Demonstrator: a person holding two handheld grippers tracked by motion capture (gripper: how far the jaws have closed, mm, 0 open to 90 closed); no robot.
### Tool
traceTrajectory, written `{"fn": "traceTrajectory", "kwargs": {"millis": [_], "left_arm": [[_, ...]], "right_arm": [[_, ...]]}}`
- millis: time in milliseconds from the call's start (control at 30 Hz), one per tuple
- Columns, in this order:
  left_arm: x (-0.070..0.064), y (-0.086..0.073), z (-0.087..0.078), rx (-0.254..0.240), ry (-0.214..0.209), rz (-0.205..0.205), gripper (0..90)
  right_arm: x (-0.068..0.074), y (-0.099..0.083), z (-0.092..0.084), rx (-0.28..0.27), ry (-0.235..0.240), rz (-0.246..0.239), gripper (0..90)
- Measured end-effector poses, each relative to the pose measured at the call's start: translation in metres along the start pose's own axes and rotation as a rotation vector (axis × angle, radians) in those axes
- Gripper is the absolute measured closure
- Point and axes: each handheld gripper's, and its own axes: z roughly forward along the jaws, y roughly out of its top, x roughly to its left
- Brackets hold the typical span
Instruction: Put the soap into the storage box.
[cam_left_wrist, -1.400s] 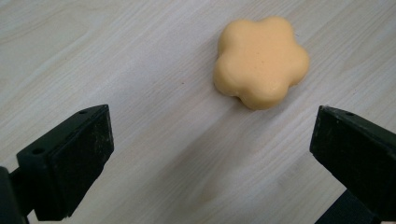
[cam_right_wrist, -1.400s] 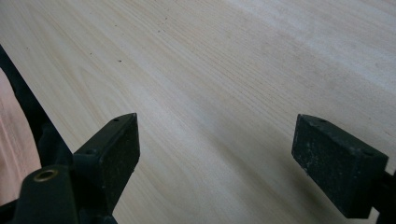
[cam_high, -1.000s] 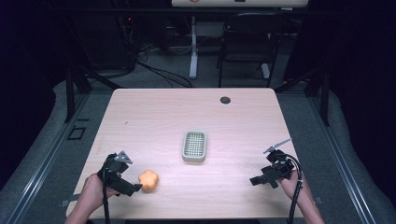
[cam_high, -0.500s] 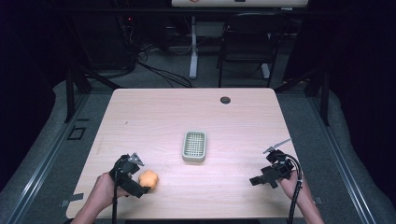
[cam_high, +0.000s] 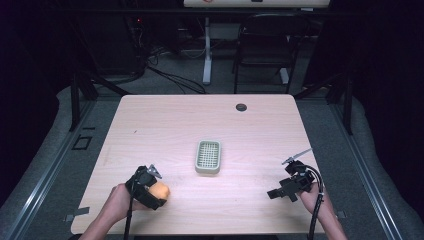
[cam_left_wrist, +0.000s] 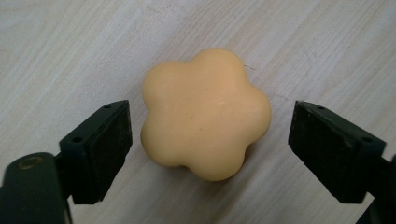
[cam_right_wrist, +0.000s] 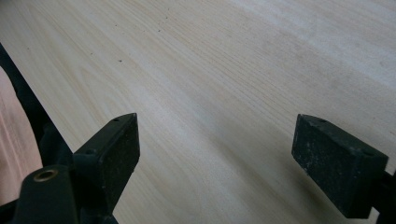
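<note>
At the left of the high view, the left gripper (cam_high: 159, 192) sits low over the near left part of the table (cam_high: 165, 125), with the person's left hand (cam_high: 117, 202) behind it. A pale orange flower-shaped piece (cam_high: 161, 191) lies on the table right at the gripper's tip. The left gripper view looks straight down on that piece (cam_left_wrist: 205, 114): it has rounded lobes, rests flat on the wood grain, and lies between the two black jaws. These jaws have just been closing, yet a narrow strip of table shows on each side of the piece, so the pads (cam_left_wrist: 112, 144) do not press on it; the gripper stands open at a middling width, holding nothing. The high view cannot settle that gap, since the gripper body covers part of the piece there. Toward the middle of the table stands a small grey-green tray (cam_high: 208, 156) with a grid-patterned floor; nothing is seen lying in it, and it stands well apart from the piece. Beyond it, near the far edge, is a small dark round cap (cam_high: 241, 107). At the right, the right gripper (cam_high: 274, 193) hangs near the table's near right edge, held by the right hand (cam_high: 312, 197). The right gripper view (cam_right_wrist: 215, 154) shows its jaws set wide apart over bare wood, with nothing between them.
</note>
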Motion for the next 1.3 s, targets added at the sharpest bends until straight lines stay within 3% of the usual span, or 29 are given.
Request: {"fn": "traceTrajectory", "kwargs": {"millis": [667,1300], "left_arm": [[0.0023,0.0050,0.0097,0.051,0.010,0.019,25.7],[-0.0003,0.0052,0.0064,0.036,0.004,0.036,26.6]], "right_arm": [[0.0003,0.0000,-0.0001,-0.002,0.005,0.001,15.0],[0.0000,0.0002,-0.0012,0.002,-0.003,-0.003,15.0]]}}
